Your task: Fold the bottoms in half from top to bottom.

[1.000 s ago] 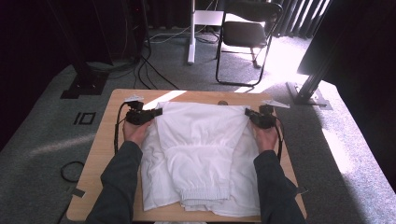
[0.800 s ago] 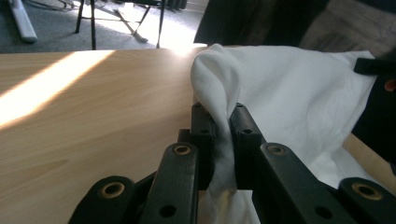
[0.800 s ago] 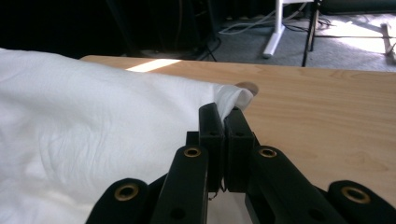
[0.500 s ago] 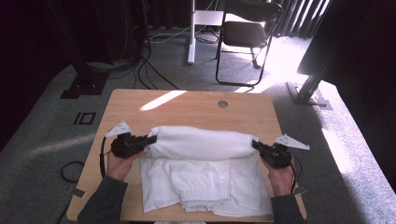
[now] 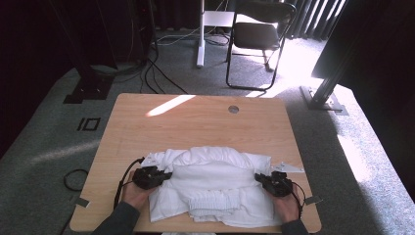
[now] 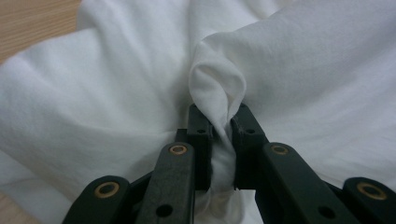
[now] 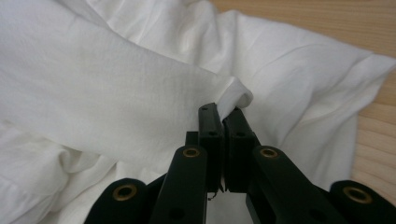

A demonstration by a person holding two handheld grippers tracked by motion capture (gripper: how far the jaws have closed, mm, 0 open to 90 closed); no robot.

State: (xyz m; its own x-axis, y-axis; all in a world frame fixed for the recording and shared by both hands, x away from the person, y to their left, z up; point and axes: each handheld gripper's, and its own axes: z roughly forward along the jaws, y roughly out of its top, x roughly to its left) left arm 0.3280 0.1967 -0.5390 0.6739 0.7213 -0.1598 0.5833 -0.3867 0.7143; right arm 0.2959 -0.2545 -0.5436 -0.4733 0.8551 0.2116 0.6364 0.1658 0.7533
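A white garment [image 5: 210, 181] lies bunched and folded over itself on the near half of the wooden table [image 5: 195, 122]. My left gripper [image 5: 166, 175] is at the cloth's left edge and is shut on a pinched fold of the garment [image 6: 303, 60]; the left gripper view has the fold squeezed between the jaws [image 6: 220, 119]. My right gripper [image 5: 258, 178] is at the right edge. In the right gripper view it [image 7: 223, 116] is shut on a thin hem of the garment [image 7: 116, 84]. Both hands rest near the table's front edge.
The far half of the table carries a round cable hole [image 5: 233, 109] and a streak of sunlight. Beyond it stand a black folding chair [image 5: 259, 34], a white stand leg [image 5: 200, 44] and floor cables [image 5: 161, 73]. A metal frame base [image 5: 323, 98] lies to the right.
Both grippers have come from the garment's far edge toward the person's side and lower, drawing that edge over the rest. The cloth now lies doubled on the near half.
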